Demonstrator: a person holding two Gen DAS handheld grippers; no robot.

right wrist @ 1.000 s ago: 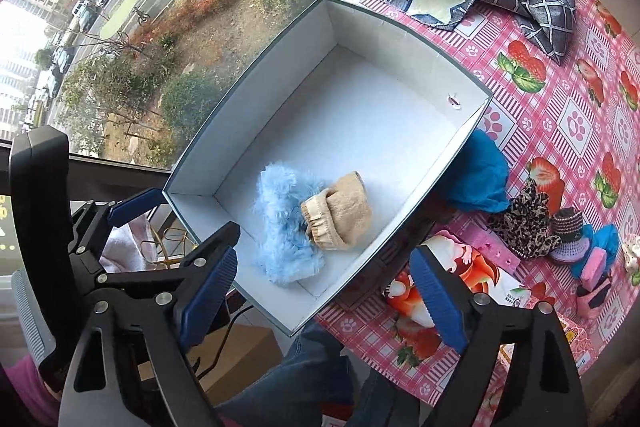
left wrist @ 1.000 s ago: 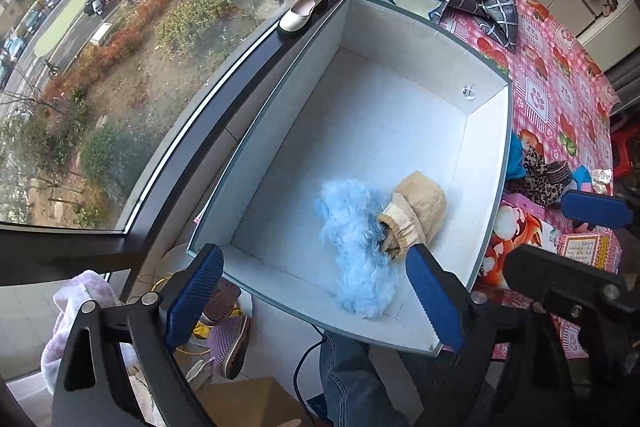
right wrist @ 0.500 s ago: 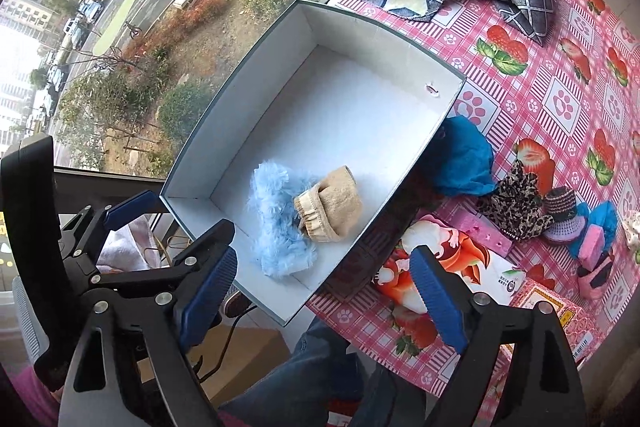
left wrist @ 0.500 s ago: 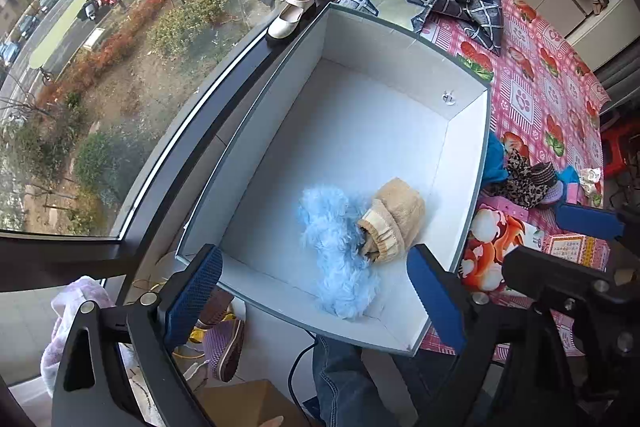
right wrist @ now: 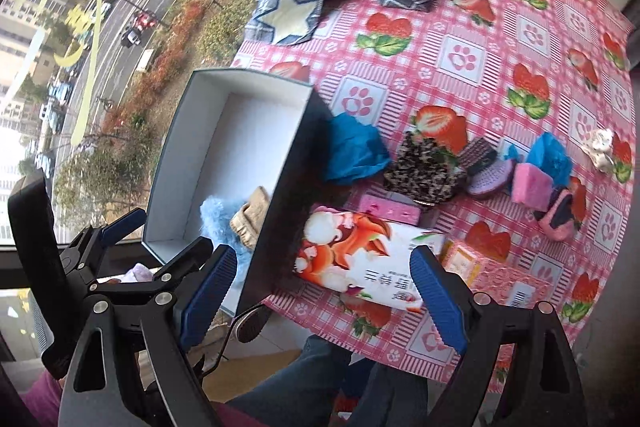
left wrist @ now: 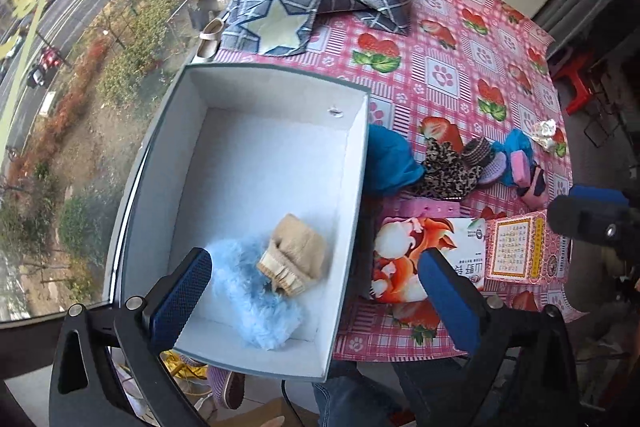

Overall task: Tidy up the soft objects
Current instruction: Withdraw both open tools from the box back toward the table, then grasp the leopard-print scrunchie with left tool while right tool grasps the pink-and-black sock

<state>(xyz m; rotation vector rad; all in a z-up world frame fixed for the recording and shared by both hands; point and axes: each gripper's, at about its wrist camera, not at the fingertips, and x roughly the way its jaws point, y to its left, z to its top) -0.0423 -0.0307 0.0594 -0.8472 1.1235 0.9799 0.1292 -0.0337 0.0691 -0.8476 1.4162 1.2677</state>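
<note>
Lower left of the left view, the box [left wrist: 362,163] holds blue fluff [left wrist: 256,303] and a beige sock [left wrist: 298,253]. Both the left gripper [left wrist: 316,293] and right gripper [right wrist: 320,291] gape wide, empty. Right of the box, the blue cloth [right wrist: 352,151] touches its wall; a grab there may snag the box.

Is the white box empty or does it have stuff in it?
Not empty: the white box holds a fluffy blue item and a beige sock; the rest is bare.
</note>
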